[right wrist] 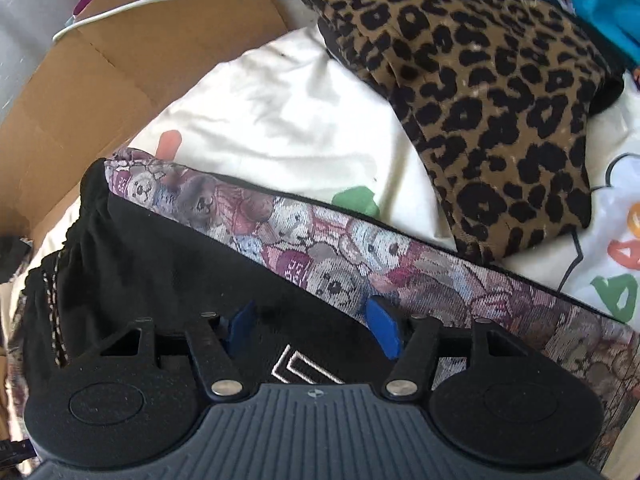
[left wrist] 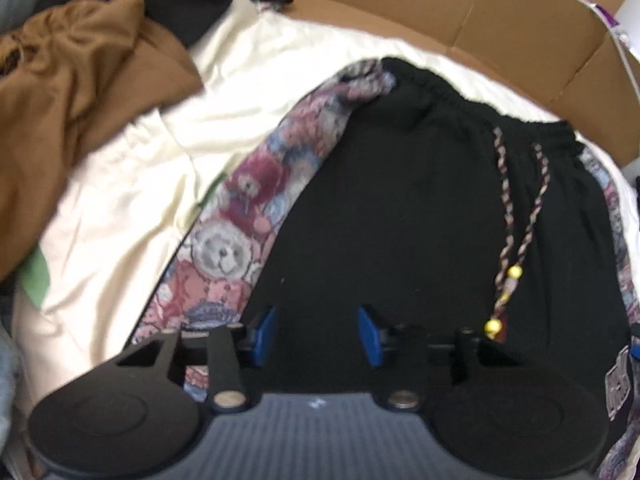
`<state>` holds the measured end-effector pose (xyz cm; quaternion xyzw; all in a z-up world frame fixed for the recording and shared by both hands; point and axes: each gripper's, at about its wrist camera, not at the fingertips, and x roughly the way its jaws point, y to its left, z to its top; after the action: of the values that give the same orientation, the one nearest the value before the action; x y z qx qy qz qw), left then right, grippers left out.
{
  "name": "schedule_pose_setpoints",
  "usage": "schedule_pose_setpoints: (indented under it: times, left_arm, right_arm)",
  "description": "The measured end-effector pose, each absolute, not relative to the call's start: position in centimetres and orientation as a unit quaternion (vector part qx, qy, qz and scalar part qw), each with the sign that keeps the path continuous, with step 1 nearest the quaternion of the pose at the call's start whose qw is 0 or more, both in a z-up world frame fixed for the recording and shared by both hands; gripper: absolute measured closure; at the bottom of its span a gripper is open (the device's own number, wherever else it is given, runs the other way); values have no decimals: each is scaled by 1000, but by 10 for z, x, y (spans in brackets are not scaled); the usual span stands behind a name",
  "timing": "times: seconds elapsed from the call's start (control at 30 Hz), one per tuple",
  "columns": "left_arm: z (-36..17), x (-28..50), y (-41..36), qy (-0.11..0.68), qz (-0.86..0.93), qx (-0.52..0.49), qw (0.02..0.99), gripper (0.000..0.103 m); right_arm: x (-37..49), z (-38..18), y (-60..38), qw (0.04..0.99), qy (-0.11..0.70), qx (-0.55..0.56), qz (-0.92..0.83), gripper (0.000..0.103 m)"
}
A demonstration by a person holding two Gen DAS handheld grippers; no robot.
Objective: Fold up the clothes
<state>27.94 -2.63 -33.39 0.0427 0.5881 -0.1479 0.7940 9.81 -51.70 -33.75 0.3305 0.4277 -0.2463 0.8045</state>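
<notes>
Black fleece shorts (left wrist: 400, 200), teddy-bear tapestry side panels, braided drawstring (left wrist: 504, 216), flat on cream sheet (left wrist: 120, 184). Left gripper (left wrist: 318, 332), right gripper (right wrist: 314, 328) wide, empty.

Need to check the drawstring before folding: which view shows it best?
Left wrist: both braided cords of the drawstring hang from the waistband over the black shorts, beaded ends visible. Right wrist shows only a short stretch at its left edge.

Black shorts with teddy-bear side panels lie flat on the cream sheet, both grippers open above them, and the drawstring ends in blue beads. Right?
Not quite: the drawstring on the black shorts ends in yellow beads, as the left wrist view shows. The rest holds: left gripper and right gripper are open.
</notes>
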Motion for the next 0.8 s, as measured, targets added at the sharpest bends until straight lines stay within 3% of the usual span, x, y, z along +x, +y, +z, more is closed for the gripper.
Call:
schedule_pose_setpoints:
  times: [0.13, 0.23, 0.33, 0.57, 0.77, 0.8]
  left_arm:
    - [-345, 285, -19, 574, -114, 57, 809, 71]
    - [-340, 291, -15, 550, -108, 45, 827, 72]
    - [-332, 297, -17, 525, -126, 29, 841, 72]
    - [-339, 326, -43, 494, -169, 40, 852, 72]
    - [-360, 338, -44, 496, -158, 43, 853, 71]
    - [-359, 339, -43, 496, -158, 40, 853, 71]
  right_arm:
    - [109, -327, -507, 827, 413, 304, -231, 42]
    - [123, -322, -503, 841, 403, 302, -197, 47]
    - [141, -324, -499, 854, 404, 289, -155, 63]
    - [182, -335, -508, 862, 407, 275, -127, 63]
    - [196, -345, -537, 828, 402, 351, -169, 62]
    - [200, -344, -537, 831, 402, 347, -167, 66]
